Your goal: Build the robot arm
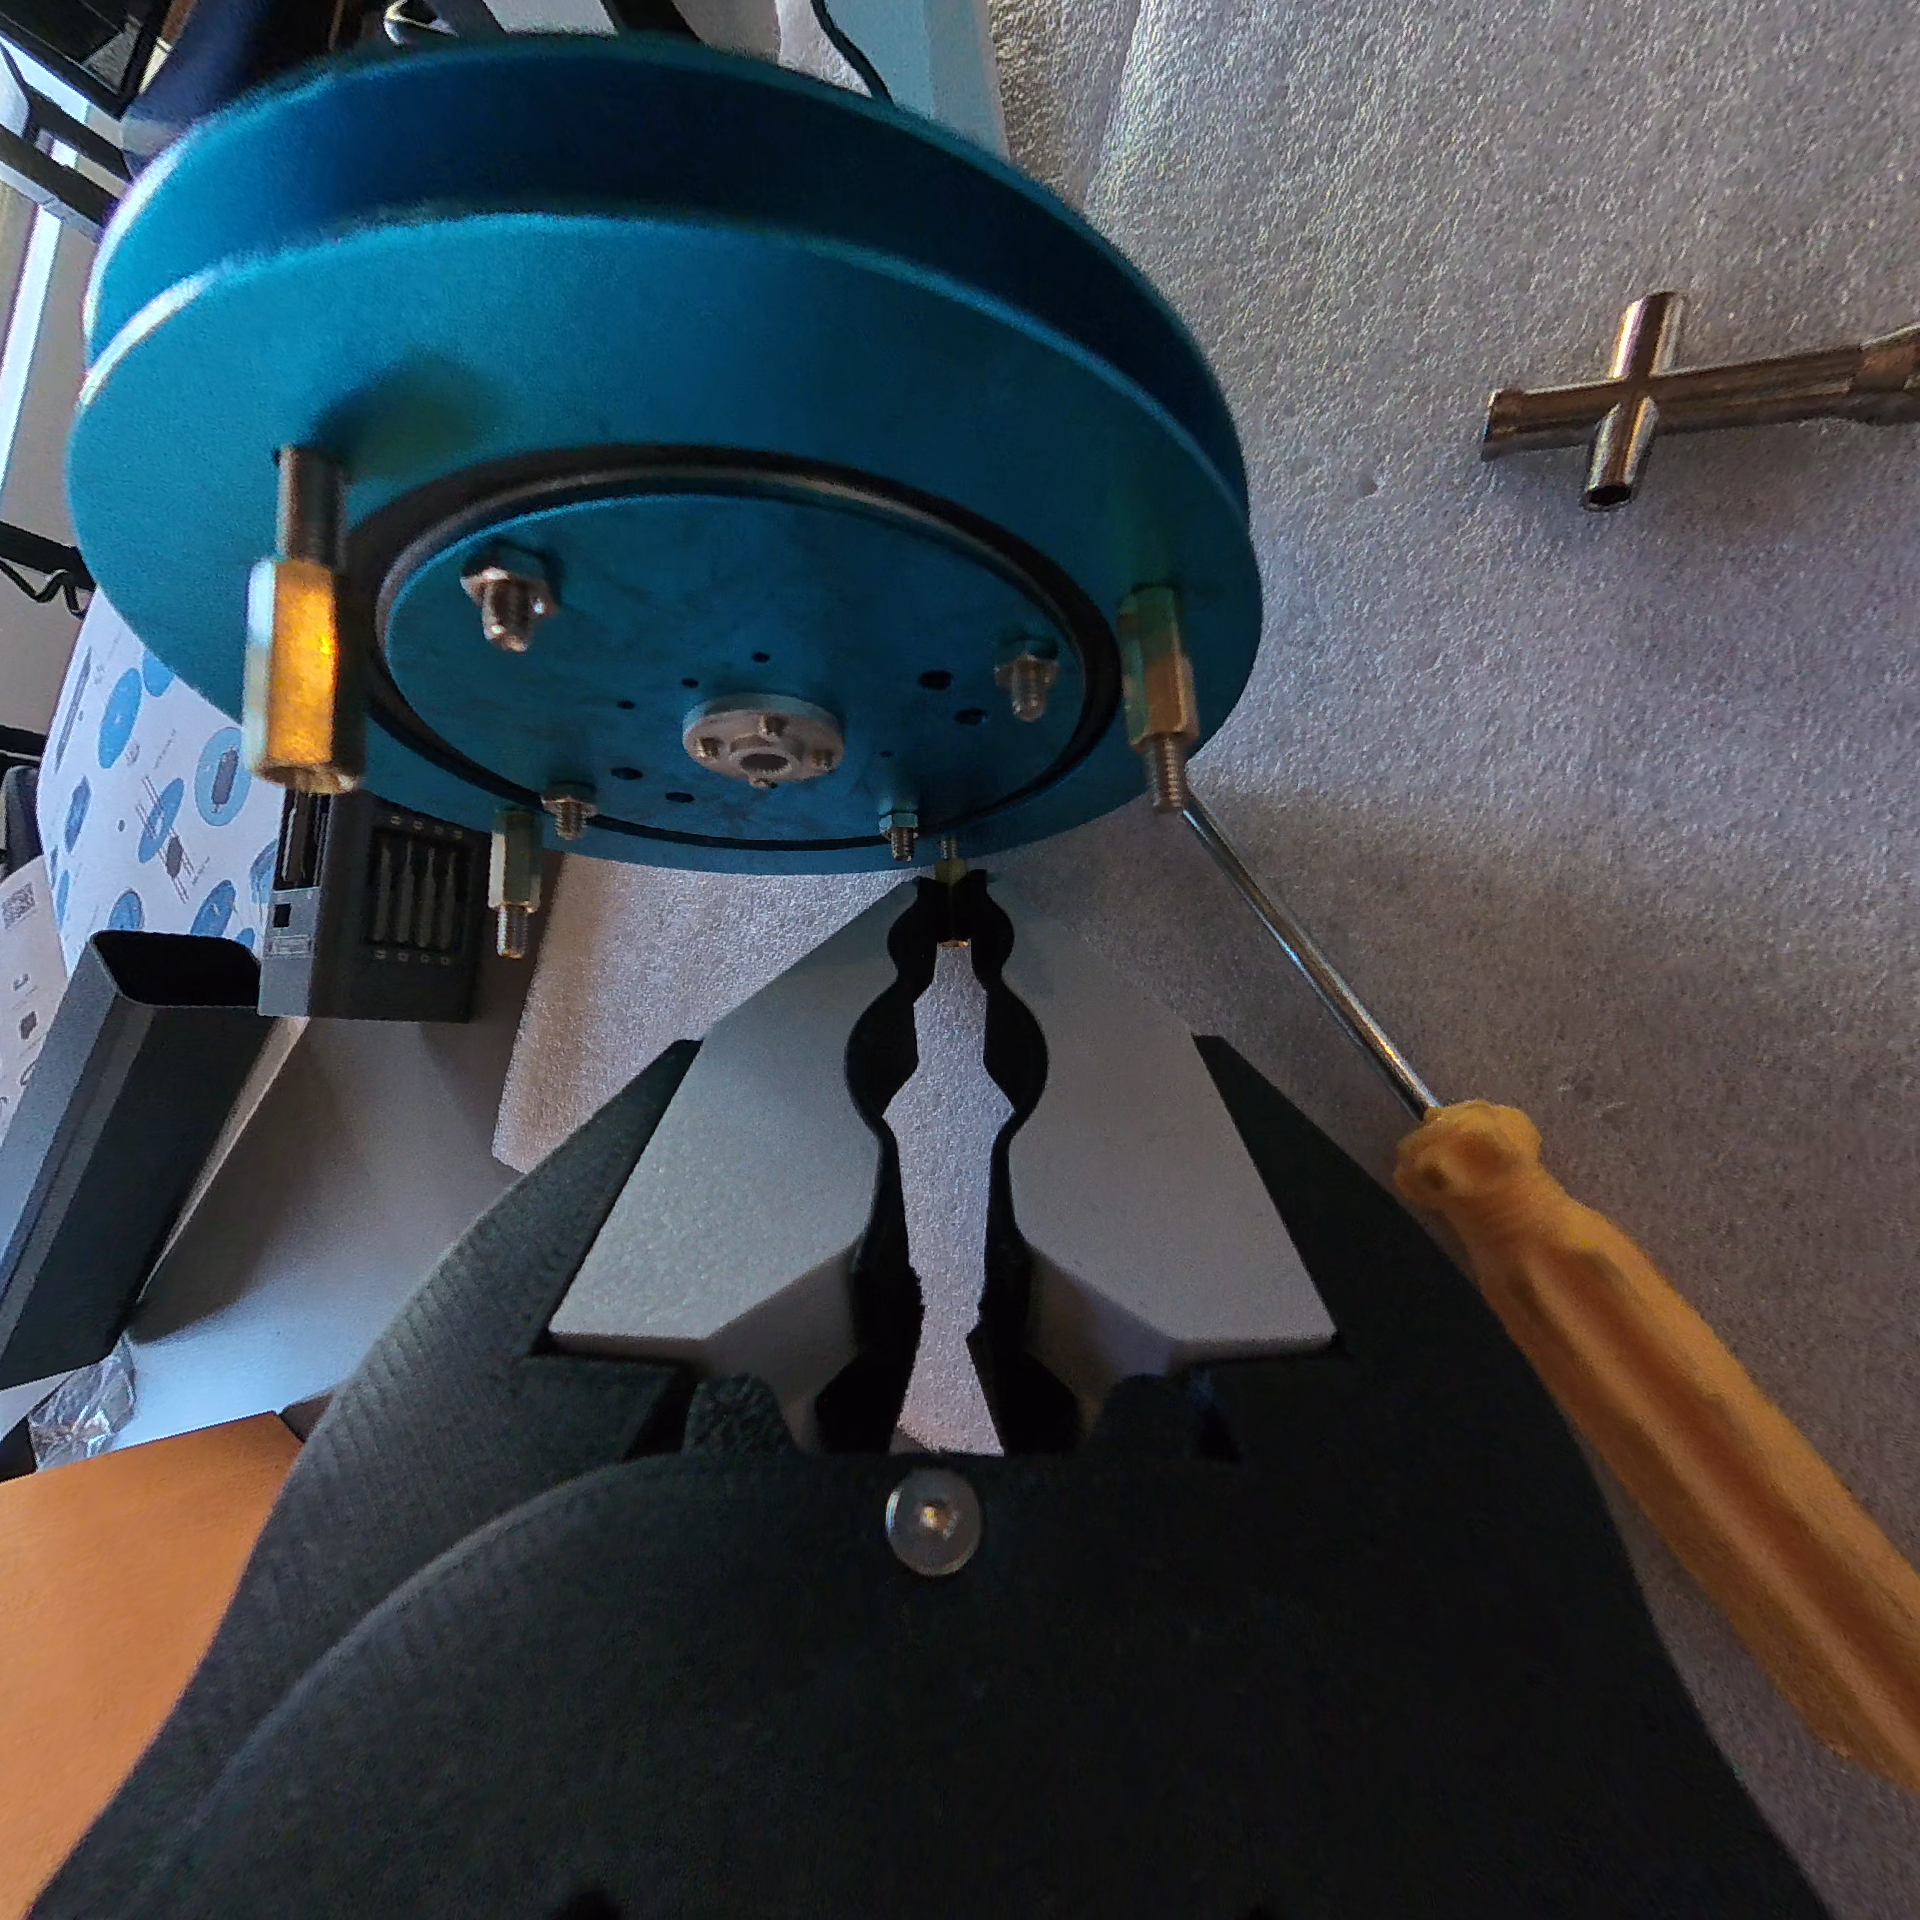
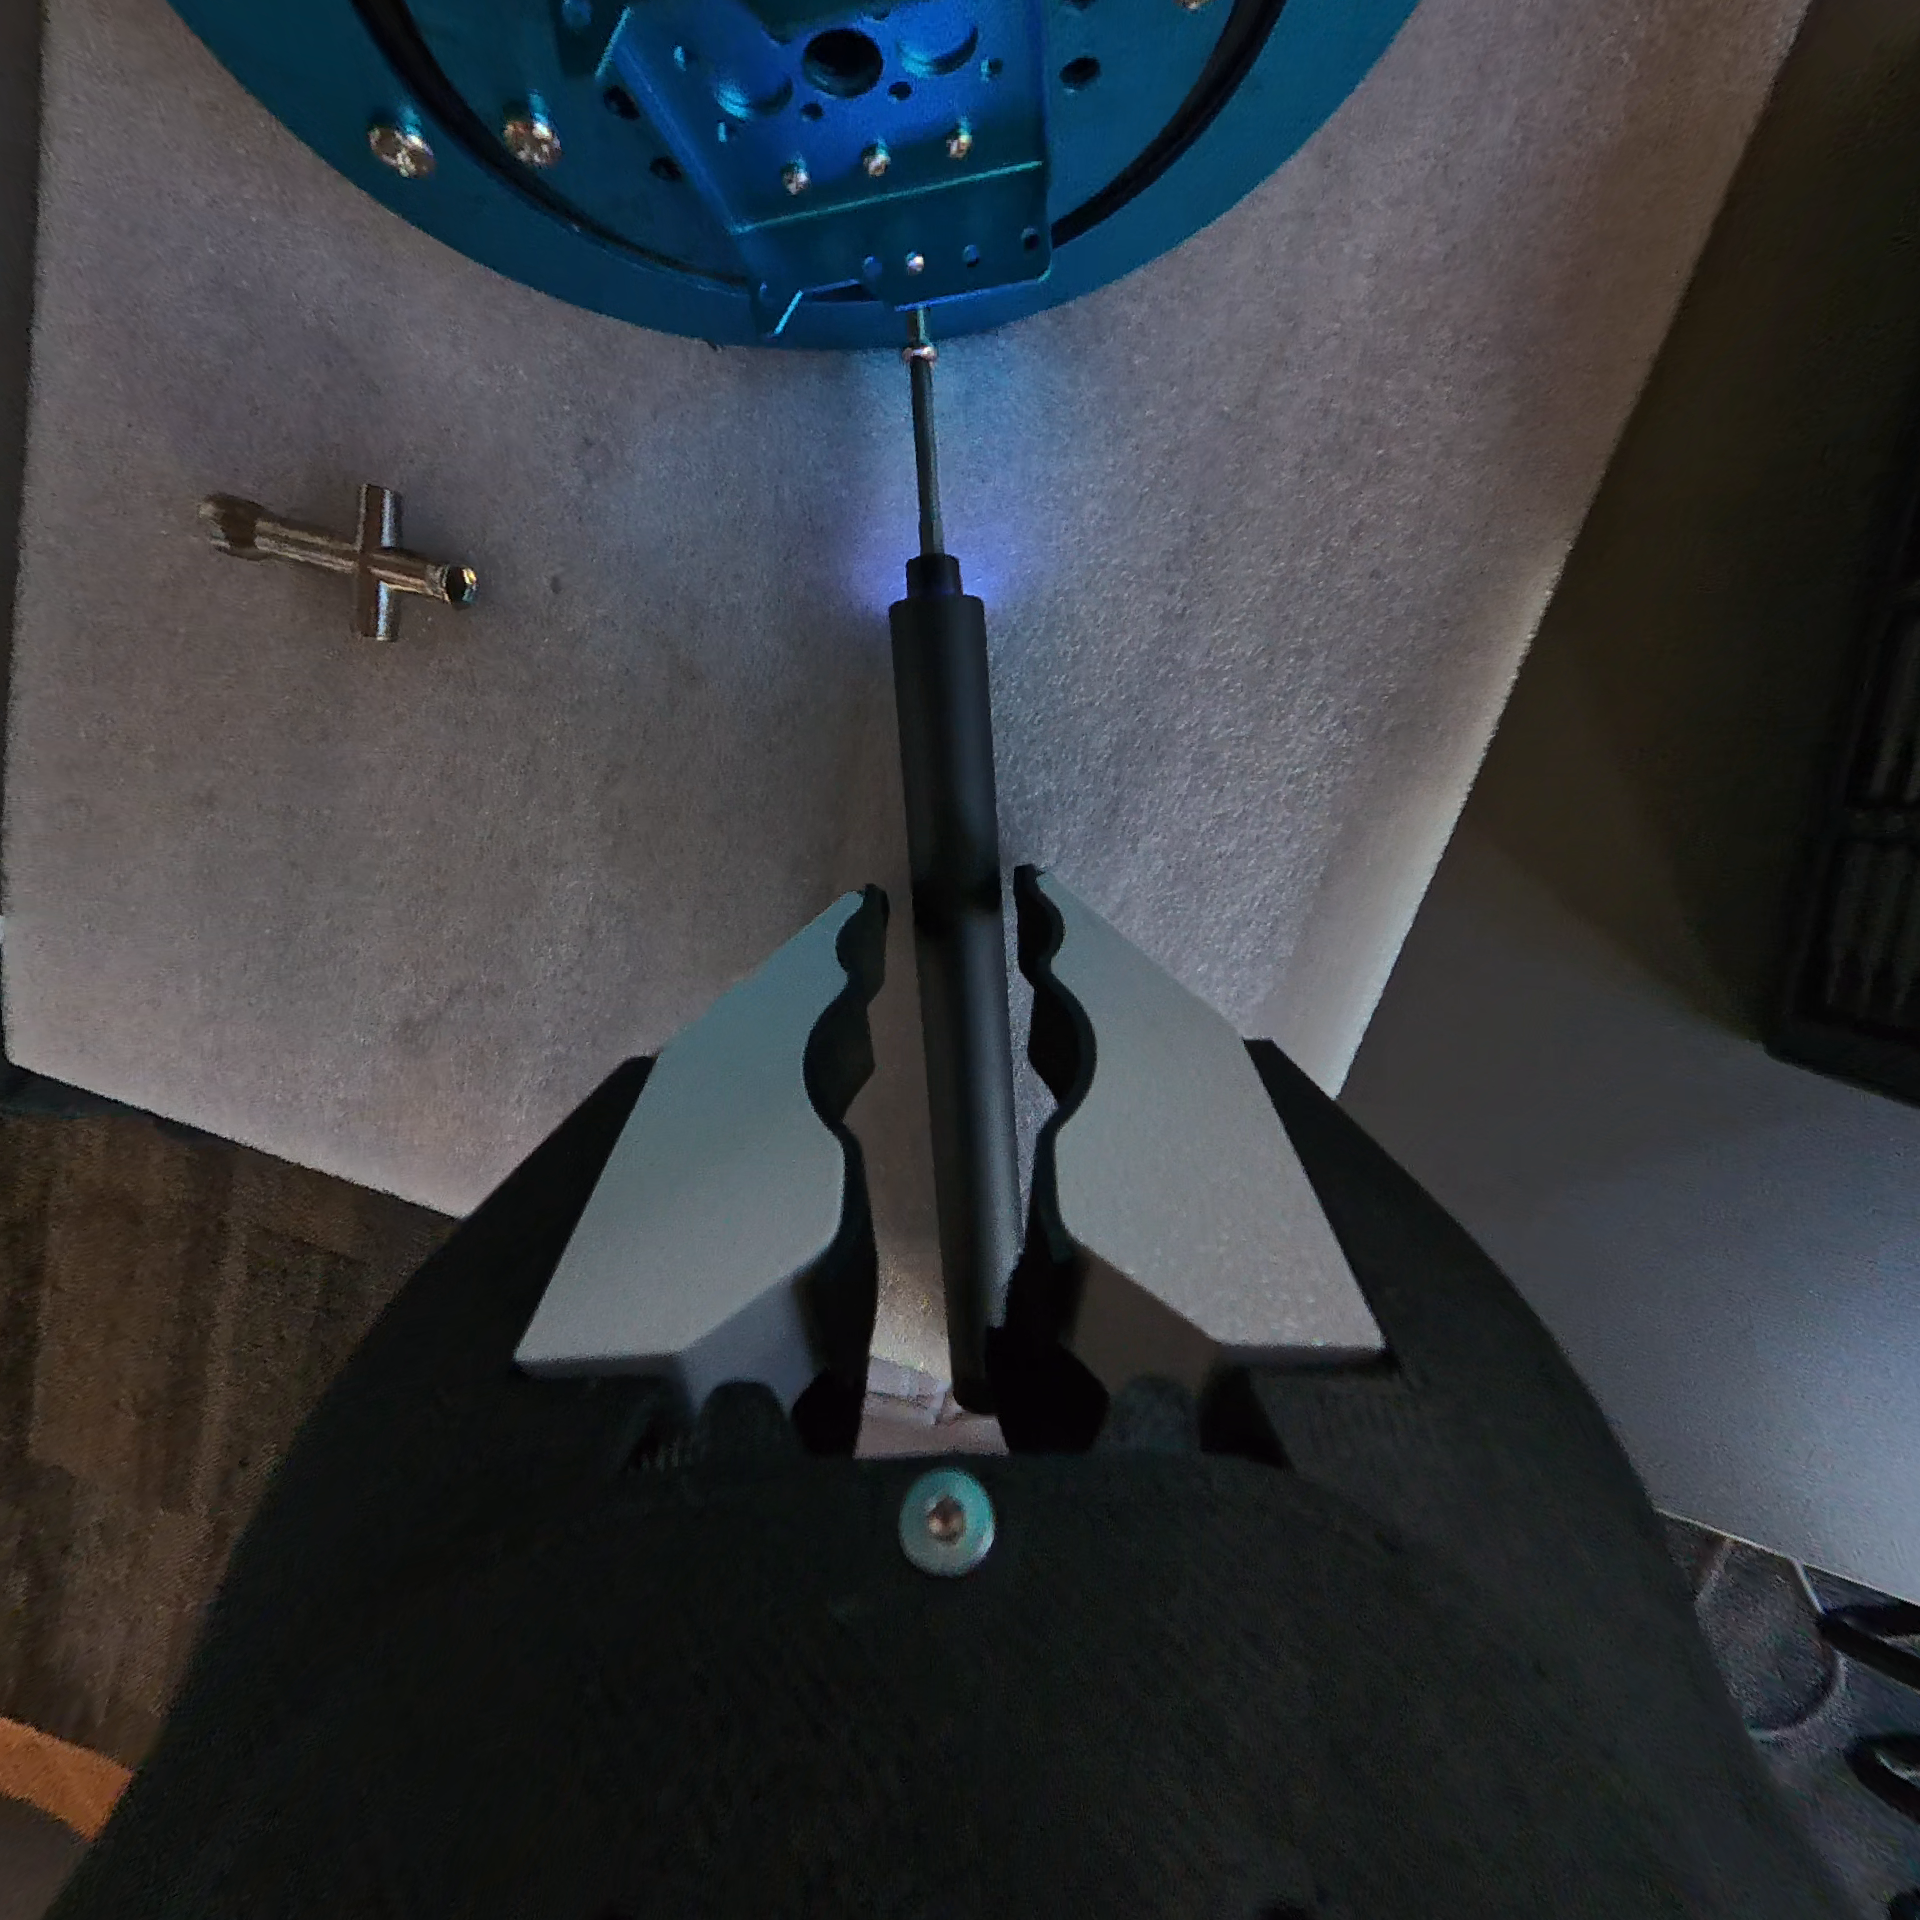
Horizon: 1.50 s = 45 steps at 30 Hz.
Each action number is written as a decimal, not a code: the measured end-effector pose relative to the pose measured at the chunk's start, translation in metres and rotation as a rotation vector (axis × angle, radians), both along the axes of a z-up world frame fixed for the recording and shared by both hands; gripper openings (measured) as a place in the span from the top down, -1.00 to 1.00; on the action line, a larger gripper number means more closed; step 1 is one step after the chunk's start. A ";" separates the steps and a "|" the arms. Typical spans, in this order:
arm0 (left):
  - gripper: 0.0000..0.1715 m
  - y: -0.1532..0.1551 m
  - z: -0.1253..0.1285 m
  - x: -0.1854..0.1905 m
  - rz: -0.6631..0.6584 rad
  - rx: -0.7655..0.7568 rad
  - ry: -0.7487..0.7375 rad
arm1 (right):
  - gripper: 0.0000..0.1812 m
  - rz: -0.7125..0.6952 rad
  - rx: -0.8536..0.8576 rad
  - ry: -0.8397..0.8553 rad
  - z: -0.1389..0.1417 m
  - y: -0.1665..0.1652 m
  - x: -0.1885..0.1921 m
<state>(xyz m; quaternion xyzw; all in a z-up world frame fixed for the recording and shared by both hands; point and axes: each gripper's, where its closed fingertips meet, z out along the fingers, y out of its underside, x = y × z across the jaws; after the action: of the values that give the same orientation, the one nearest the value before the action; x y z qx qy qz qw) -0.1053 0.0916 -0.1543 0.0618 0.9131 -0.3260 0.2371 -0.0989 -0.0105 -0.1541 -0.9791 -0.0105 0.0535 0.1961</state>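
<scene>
Left tool [image 1: 951,909]: matte black ribbed body, pale grey wedge fingers with wavy black pads, tips pinching a small brass hex standoff [image 1: 951,904] at the near rim of the disc.
Disc assembly [image 1: 665,416]: two stacked round teal metal plates just ahead of the left tool, with a black ring, an inner plate with nuts and a silver hub, and brass hex standoffs around the edge.
Instruction sheet [image 1: 135,769]: white paper with blue round drawings, left of the left tool, beyond a black box.
Yellow screwdriver [image 1: 1621,1382]: faceted translucent handle and thin steel shaft, lying right of the left tool.
Foam mat [image 1: 1558,779]: grey, grainy, covering the table.
Cross wrench [image 2: 348,561]: shiny metal, four tubular arms, ahead-left of the right tool, well apart.
Right tool [image 2: 951,904]: same build; jaws look slightly spread around a smooth black cylindrical driver [image 2: 951,831]; cannot tell whether the pads press it.
Bit [image 2: 925,447]: thin steel, meeting a small screw [image 2: 920,351] under a teal bracket [image 2: 831,135].
</scene>
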 end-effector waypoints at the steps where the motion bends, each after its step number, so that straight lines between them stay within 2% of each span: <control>1: 0.95 0.000 0.000 0.000 0.000 0.002 -0.001 | 0.73 -0.001 0.011 0.018 0.001 0.002 -0.002; 7: 0.95 0.000 0.000 0.000 -0.003 0.010 0.001 | 0.78 -0.007 -0.002 0.041 0.004 0.004 -0.001; 13: 0.95 0.000 0.000 0.000 -0.009 0.014 0.002 | 0.88 -0.003 0.008 -0.019 0.014 -0.005 0.005; 22: 0.95 0.001 0.000 0.000 -0.007 0.013 0.000 | 0.90 -0.043 0.006 0.056 0.012 -0.001 0.003; 25: 0.95 0.000 0.000 0.000 -0.008 0.013 0.002 | 0.70 -0.009 0.020 -0.032 0.012 -0.001 0.001; 29: 0.95 0.001 0.000 0.000 -0.010 0.011 0.001 | 0.76 0.002 -0.021 -0.175 0.002 -0.010 0.004; 31: 0.95 0.001 0.000 0.000 -0.011 0.010 0.002 | 0.82 -0.002 -0.027 -0.180 0.000 -0.011 0.004; 33: 0.95 0.001 0.000 0.000 -0.012 0.010 0.004 | 0.83 -0.021 -0.036 -0.104 0.000 -0.011 0.000; 37: 0.95 0.001 0.000 0.000 -0.008 0.009 0.008 | 0.83 -0.102 -0.055 0.192 0.000 -0.012 -0.007; 40: 0.95 0.001 0.000 0.000 -0.010 0.011 0.006 | 0.83 -0.127 -0.074 0.350 0.001 -0.012 -0.008; 43: 0.94 0.001 0.000 -0.001 -0.011 0.014 0.004 | 0.83 -0.120 -0.083 0.385 0.001 -0.011 -0.006; 45: 0.95 0.001 0.000 -0.001 -0.013 0.013 0.004 | 0.83 -0.092 -0.072 0.322 0.001 -0.011 -0.003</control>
<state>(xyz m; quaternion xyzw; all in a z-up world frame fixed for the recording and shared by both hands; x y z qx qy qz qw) -0.1060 0.0925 -0.1542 0.0684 0.9152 -0.3217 0.2329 -0.1022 -0.0215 -0.1531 -0.9637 0.0677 0.2010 0.1621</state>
